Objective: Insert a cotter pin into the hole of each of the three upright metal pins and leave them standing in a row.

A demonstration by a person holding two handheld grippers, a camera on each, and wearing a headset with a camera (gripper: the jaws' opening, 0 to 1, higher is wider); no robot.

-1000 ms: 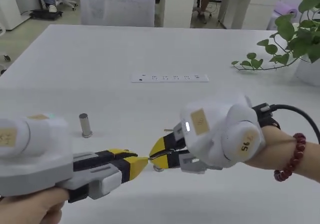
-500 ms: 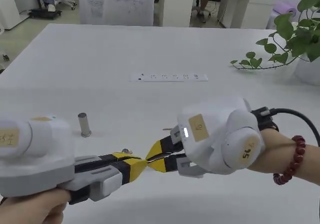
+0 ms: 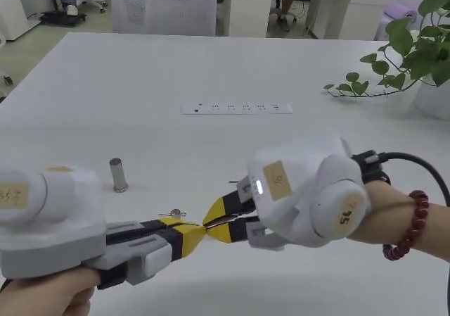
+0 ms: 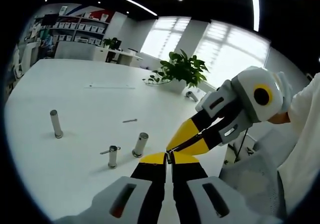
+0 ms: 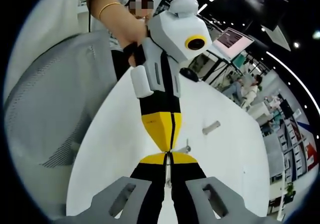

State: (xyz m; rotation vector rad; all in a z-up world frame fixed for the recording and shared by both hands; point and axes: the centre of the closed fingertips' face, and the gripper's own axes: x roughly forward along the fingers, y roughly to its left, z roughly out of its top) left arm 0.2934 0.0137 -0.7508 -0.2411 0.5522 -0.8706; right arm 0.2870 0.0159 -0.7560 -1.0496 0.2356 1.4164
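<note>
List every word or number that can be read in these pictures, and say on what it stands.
"95": on the round sticker on the right gripper, turned sideways.
Square label on the same gripper: too blurred to read.
Yellow label on the left gripper: too blurred to read.
Power strip markings: too small to read.

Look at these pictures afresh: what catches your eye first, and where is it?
The yellow-tipped left gripper and right gripper meet tip to tip, low over the white table. Beyond them stand metal pins, one carrying a cotter pin.
</note>
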